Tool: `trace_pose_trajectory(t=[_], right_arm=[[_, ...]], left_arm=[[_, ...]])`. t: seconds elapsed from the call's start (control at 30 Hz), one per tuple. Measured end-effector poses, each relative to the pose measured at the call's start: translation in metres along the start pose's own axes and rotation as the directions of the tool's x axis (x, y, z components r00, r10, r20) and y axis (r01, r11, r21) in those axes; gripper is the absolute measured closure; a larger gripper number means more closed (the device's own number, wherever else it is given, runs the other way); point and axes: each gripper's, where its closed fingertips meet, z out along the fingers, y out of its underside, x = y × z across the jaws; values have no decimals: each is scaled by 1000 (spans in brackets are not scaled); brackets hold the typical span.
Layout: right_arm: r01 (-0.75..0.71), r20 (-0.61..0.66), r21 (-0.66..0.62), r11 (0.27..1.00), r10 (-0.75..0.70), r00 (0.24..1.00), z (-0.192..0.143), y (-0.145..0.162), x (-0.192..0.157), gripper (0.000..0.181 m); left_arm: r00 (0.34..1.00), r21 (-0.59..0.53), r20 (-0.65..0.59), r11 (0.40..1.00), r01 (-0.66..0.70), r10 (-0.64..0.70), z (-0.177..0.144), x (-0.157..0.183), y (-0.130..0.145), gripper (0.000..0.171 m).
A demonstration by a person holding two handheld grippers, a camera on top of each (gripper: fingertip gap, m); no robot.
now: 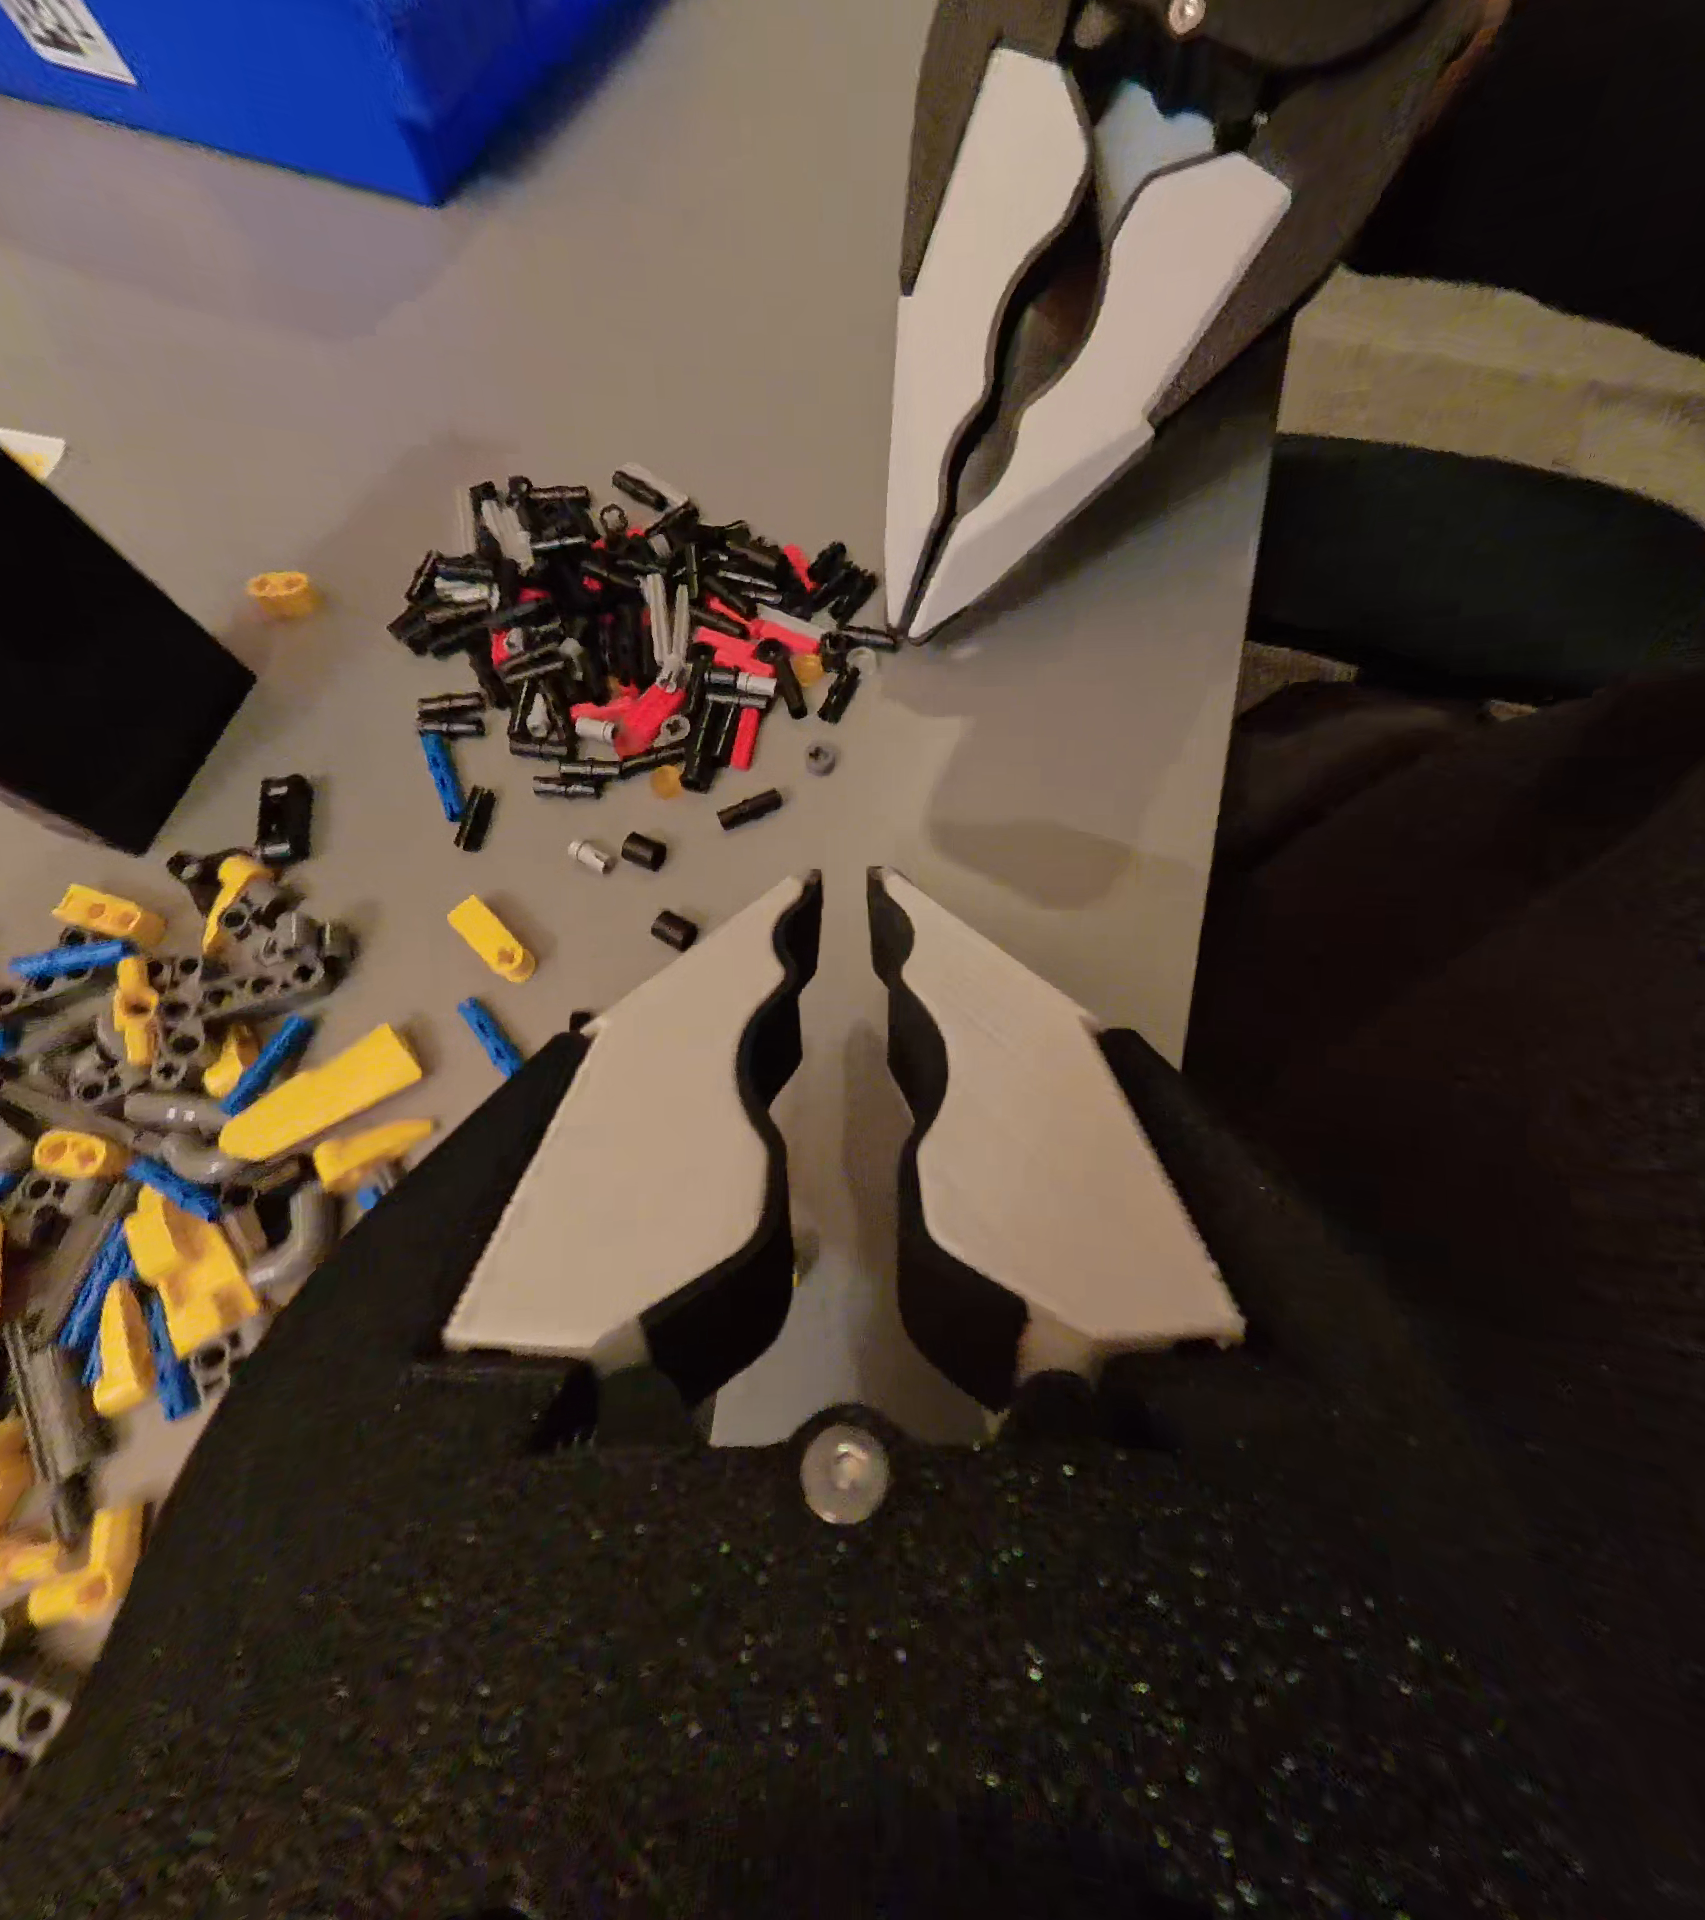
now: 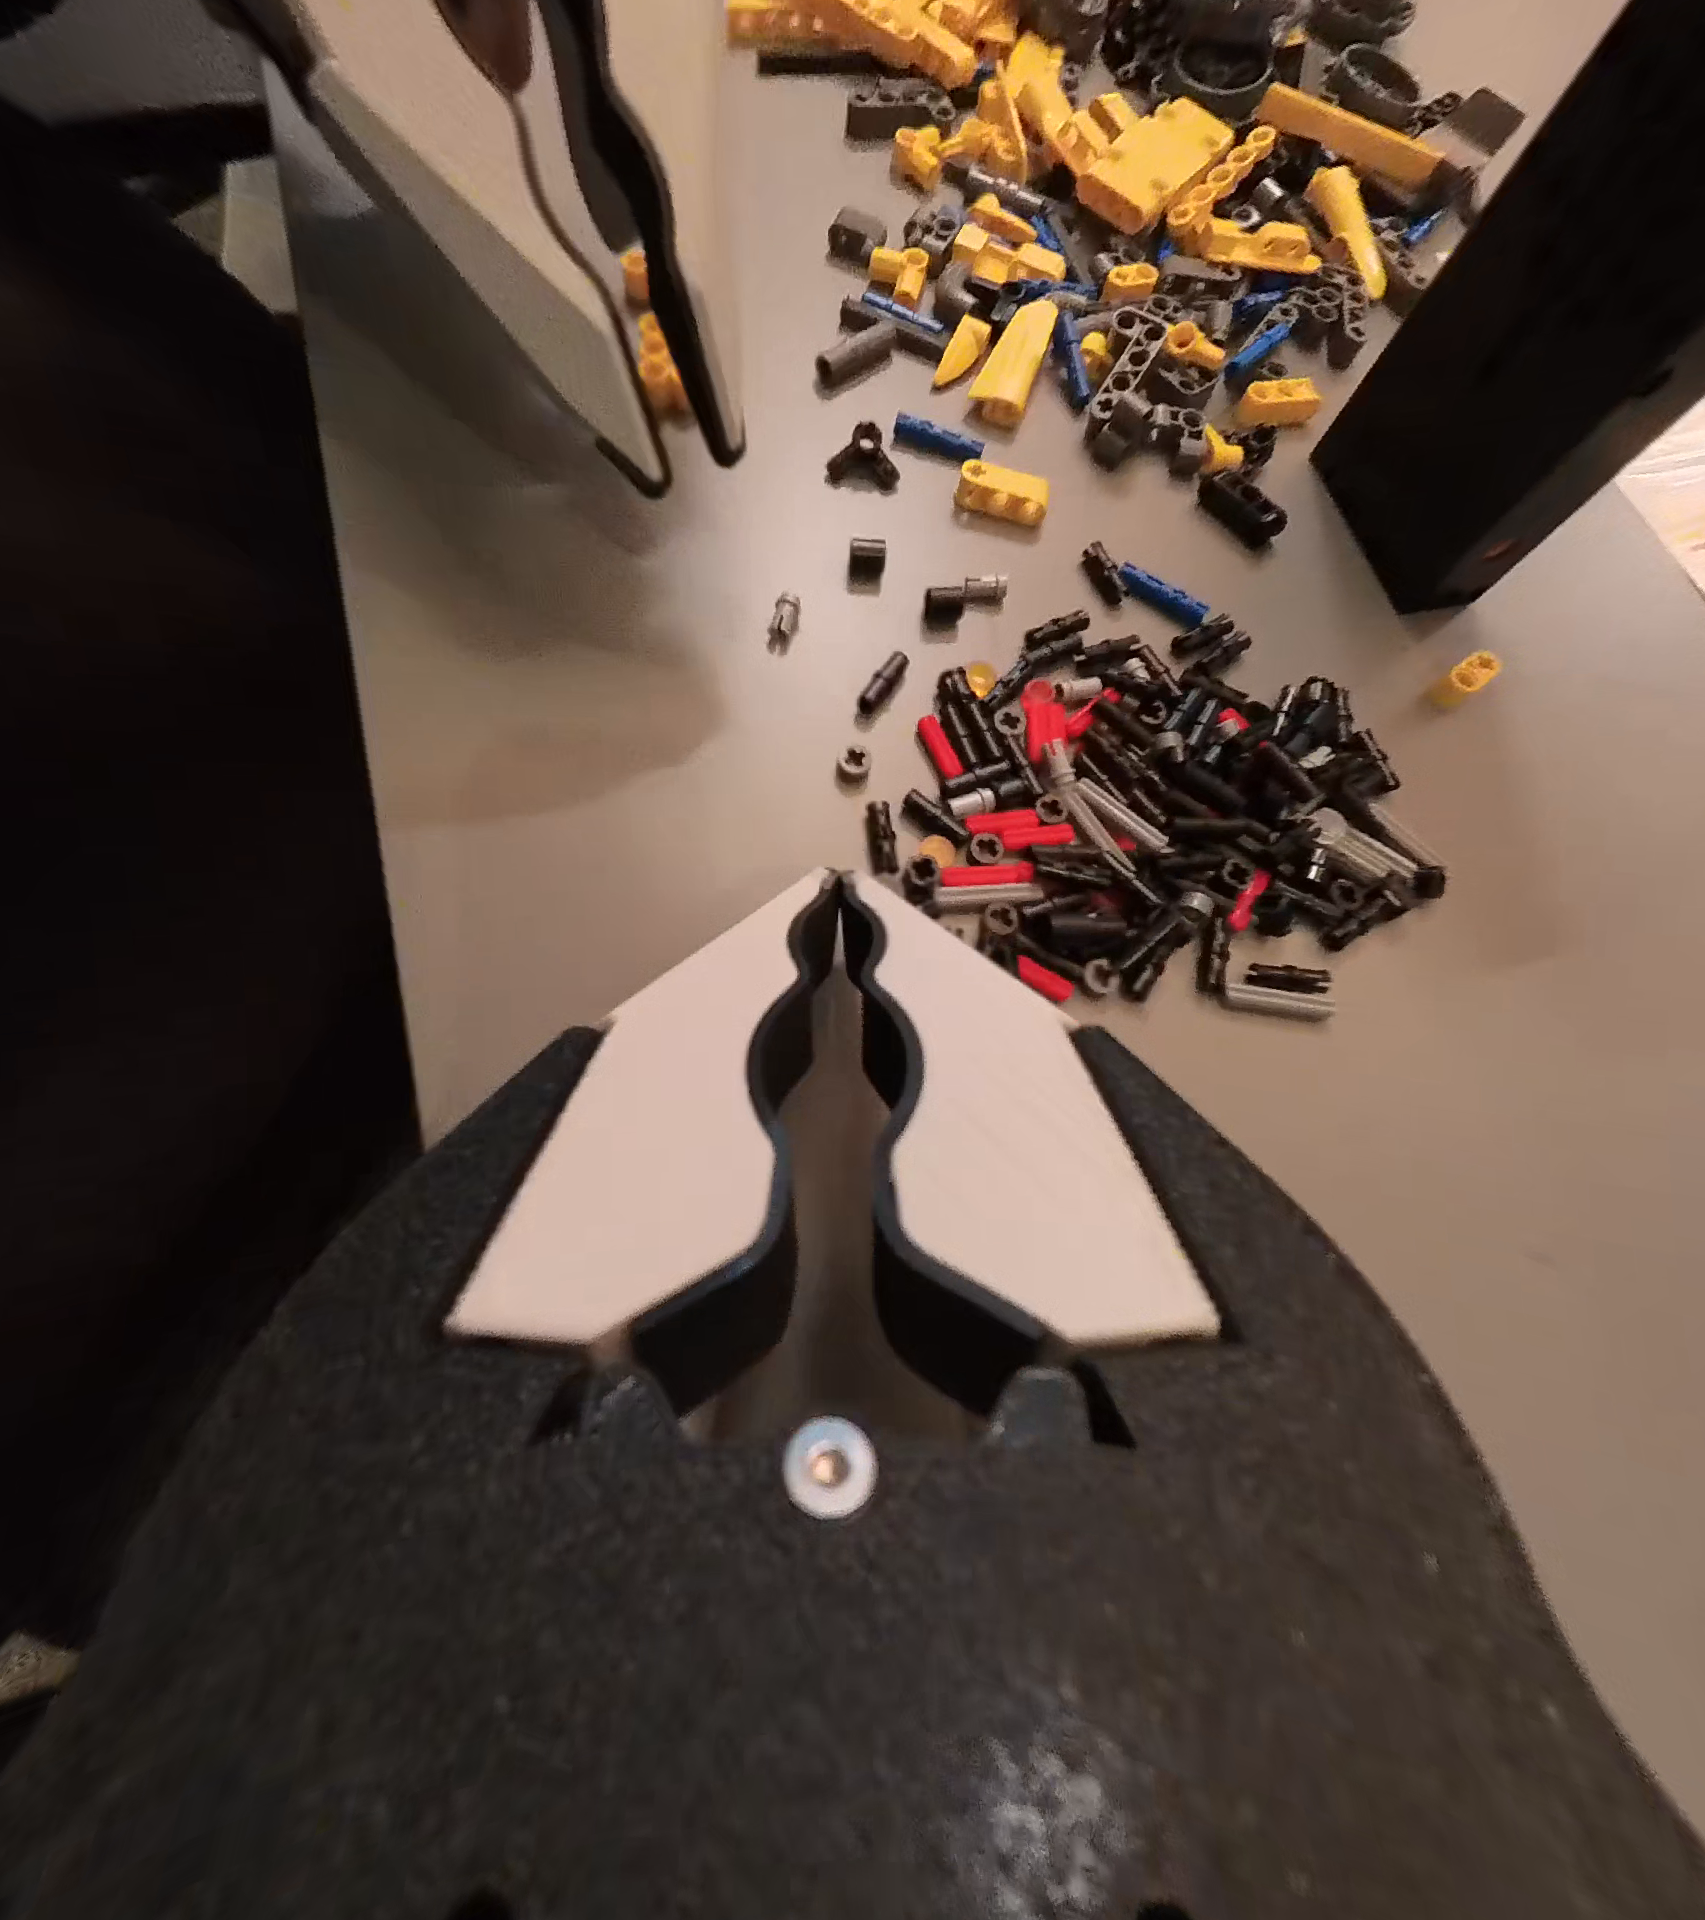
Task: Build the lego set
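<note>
- Two grippers hang over a grey table (image 1: 723, 312), each with pale fingers set in a black body.
- Left gripper (image 1: 843, 883): its jaws stand slightly apart with a narrow gap at the tips, and nothing sits between them. It hovers above bare table near the edge, just beside a few loose black pins (image 1: 673, 928).
- Right gripper (image 2: 835, 878): its fingertips are pressed together with nothing seen between them. In the left wrist view it (image 1: 905, 629) points down with its tip right at the edge of the small pile.
- Small pile (image 2: 1170, 821): short black, red and grey pins and connectors heaped together, with stray pieces scattered around it, among them a grey bush (image 2: 855, 764) and a blue pin (image 2: 1162, 594).
- Large pile (image 2: 1139, 208): yellow, dark grey and blue construction beams and panels, lying well beyond the small pile and to the left gripper's side.
- One yellow connector (image 2: 1464, 680) lies alone, apart from both piles.
- Black box (image 2: 1554, 312) stands on the table beside both piles.
- Blue box (image 1: 308, 83) sits at the far side of the table, bearing a white label.
</note>
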Motion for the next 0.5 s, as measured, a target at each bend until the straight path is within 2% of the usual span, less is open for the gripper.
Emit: trace_pose_trajectory(t=[0.13, 0.27, 0.5], right_arm=[[13, 119, -12, 1000, -12, 993, -2, 7, 3, 181], [16, 232, -43, 999, -5, 973, 1, 11, 3, 181], [15, 336, -58, 998, 6, 942, 7, 9, 10, 181]], left_arm=[[998, -52, -65, 999, -7, 4, 13, 2, -5, 171], [992, -120, -126, 992, -24, 9, 23, 7, 1, 171], [993, -183, -115, 983, -24, 3, 33, -5, 8, 171]])
